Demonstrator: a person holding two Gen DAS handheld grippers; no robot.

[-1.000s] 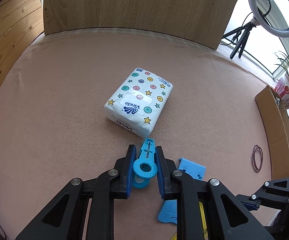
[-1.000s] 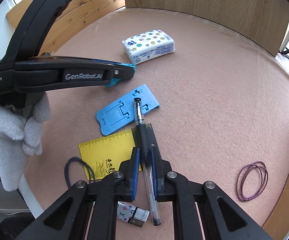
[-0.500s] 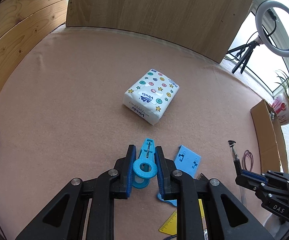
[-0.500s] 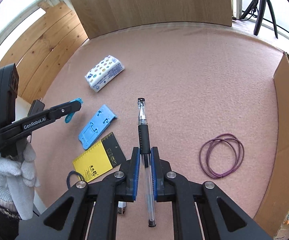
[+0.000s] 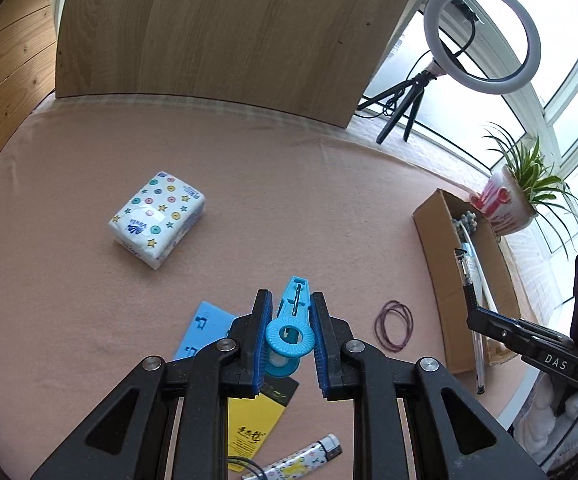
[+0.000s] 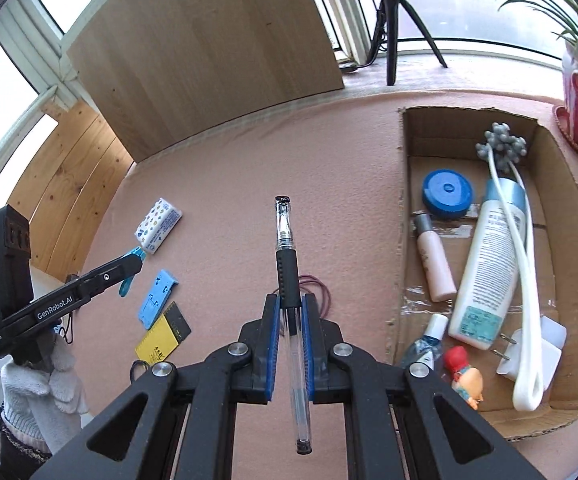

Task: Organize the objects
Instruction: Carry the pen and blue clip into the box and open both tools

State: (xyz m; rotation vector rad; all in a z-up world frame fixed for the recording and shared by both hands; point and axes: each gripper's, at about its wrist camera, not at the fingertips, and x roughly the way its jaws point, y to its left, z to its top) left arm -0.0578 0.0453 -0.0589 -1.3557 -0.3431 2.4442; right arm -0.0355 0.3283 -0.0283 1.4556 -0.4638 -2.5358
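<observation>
My left gripper [image 5: 289,308] is shut on a blue clip [image 5: 291,330], held above the pink table cloth. The right gripper [image 6: 289,306] is shut on a clear pen [image 6: 288,264] with a black grip, pointing forward just left of the cardboard box [image 6: 403,208]. In the left wrist view that pen [image 5: 465,276] shows over the box [image 5: 435,248]. In the right wrist view the left gripper [image 6: 135,260] hangs at the far left near the tissue pack [image 6: 157,225].
On the cloth lie a tissue pack [image 5: 157,218], a blue phone stand [image 5: 201,330], a yellow ruler card [image 5: 255,426], a lighter [image 5: 309,456] and a purple rubber band [image 5: 395,325]. The box holds a lotion bottle [image 6: 489,264], a blue lid [image 6: 447,194] and several small items. A potted plant [image 5: 509,200] stands behind it.
Both grippers have risen and swung right toward the box. The pen now sits beside the box's left wall. The clip stays held.
</observation>
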